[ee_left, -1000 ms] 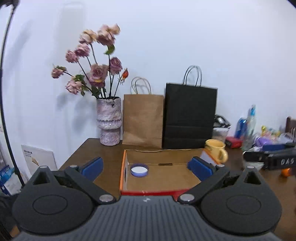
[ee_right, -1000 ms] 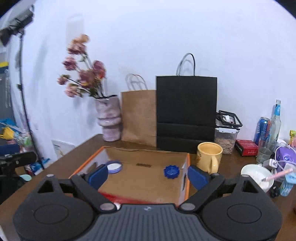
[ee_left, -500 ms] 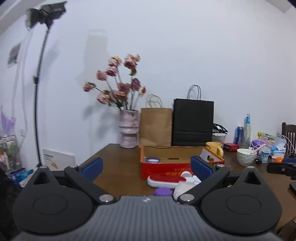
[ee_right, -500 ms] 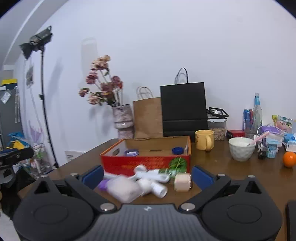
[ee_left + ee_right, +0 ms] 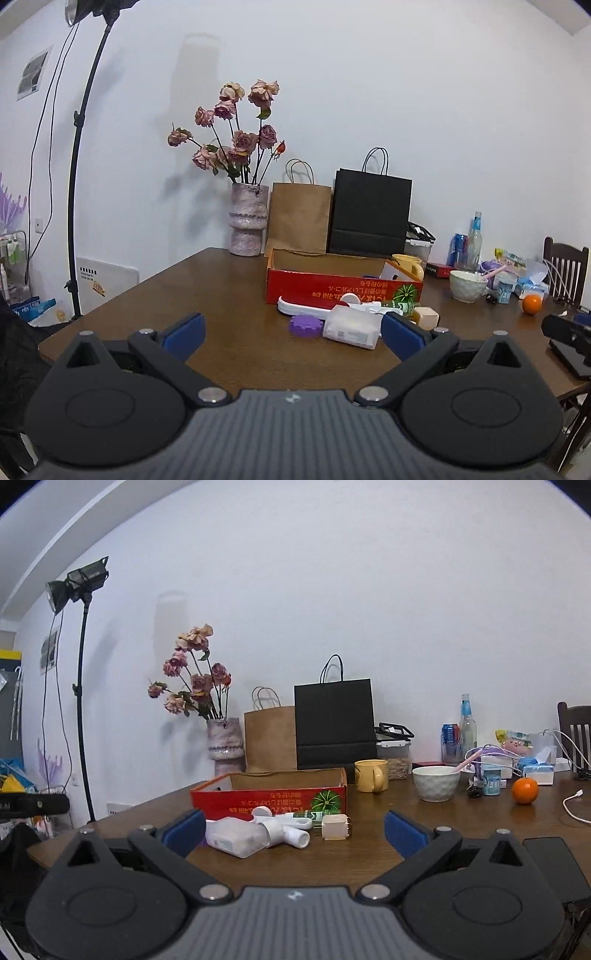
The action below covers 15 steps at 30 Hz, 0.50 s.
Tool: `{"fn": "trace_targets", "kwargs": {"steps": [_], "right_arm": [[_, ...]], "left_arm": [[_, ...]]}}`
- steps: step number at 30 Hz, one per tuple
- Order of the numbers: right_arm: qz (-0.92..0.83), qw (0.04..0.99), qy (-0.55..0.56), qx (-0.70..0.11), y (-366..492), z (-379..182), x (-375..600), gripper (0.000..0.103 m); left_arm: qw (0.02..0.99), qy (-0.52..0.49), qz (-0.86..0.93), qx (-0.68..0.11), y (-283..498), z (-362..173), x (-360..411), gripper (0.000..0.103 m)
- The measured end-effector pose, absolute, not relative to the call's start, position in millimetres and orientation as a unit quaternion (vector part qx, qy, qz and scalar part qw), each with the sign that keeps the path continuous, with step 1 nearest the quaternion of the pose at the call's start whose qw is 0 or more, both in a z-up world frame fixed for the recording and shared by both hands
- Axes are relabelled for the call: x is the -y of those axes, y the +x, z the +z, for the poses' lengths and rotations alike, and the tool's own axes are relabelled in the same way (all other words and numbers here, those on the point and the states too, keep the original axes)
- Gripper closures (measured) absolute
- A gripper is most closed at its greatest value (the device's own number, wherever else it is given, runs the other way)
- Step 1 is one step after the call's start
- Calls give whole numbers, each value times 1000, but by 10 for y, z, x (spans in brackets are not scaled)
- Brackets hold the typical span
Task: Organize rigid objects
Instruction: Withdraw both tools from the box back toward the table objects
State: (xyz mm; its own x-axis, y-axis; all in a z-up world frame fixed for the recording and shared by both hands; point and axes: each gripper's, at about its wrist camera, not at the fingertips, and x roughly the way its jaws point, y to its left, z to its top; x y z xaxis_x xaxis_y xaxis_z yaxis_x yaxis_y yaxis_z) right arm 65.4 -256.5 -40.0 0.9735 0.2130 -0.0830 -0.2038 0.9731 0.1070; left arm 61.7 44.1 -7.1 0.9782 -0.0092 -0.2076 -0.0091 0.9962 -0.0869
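Nearest us, the left claw (image 5: pixel 291 332) hangs wide above the near edge of the brown surface (image 5: pixel 229 295), nothing between its blue pads. The right claw (image 5: pixel 295 830) is spread just as wide, its jaws having just been opening, and nothing sits in its grip either. Just beyond both lies the loose clutter: a purple ridged cap (image 5: pixel 306 326) at the left, a frosted white container (image 5: pixel 236 840) beside it, a white plastic piece (image 5: pixel 288 832) with a tube end, and a small cream cube (image 5: pixel 335 827) on the right. Behind that pile a white and red flat item (image 5: pixel 306 308) lies against the red cardboard box (image 5: pixel 269 799), open at the top. Right of the box stands a yellow mug (image 5: pixel 371 775), then a white bowl (image 5: pixel 436 782) and an orange (image 5: pixel 524 791). Farthest back, against the wall, a vase of roses (image 5: pixel 248 221), a brown paper bag (image 5: pixel 299 218) and a black paper bag (image 5: pixel 371 214).
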Motion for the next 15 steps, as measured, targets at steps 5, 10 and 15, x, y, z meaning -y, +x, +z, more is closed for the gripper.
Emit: {"fn": "trace_targets", "kwargs": {"steps": [5, 10, 15], "right_arm": [[102, 992, 50, -57, 722, -423, 2533, 0], [94, 991, 54, -72, 861, -498, 2540, 0], [78, 993, 29, -78, 1018, -539, 2475, 0]], "left_arm": [[994, -25, 12, -109, 683, -137, -417, 0], [992, -22, 24, -120, 831, -213, -417, 0], [993, -5, 37, -115, 976, -290, -401, 0]]}}
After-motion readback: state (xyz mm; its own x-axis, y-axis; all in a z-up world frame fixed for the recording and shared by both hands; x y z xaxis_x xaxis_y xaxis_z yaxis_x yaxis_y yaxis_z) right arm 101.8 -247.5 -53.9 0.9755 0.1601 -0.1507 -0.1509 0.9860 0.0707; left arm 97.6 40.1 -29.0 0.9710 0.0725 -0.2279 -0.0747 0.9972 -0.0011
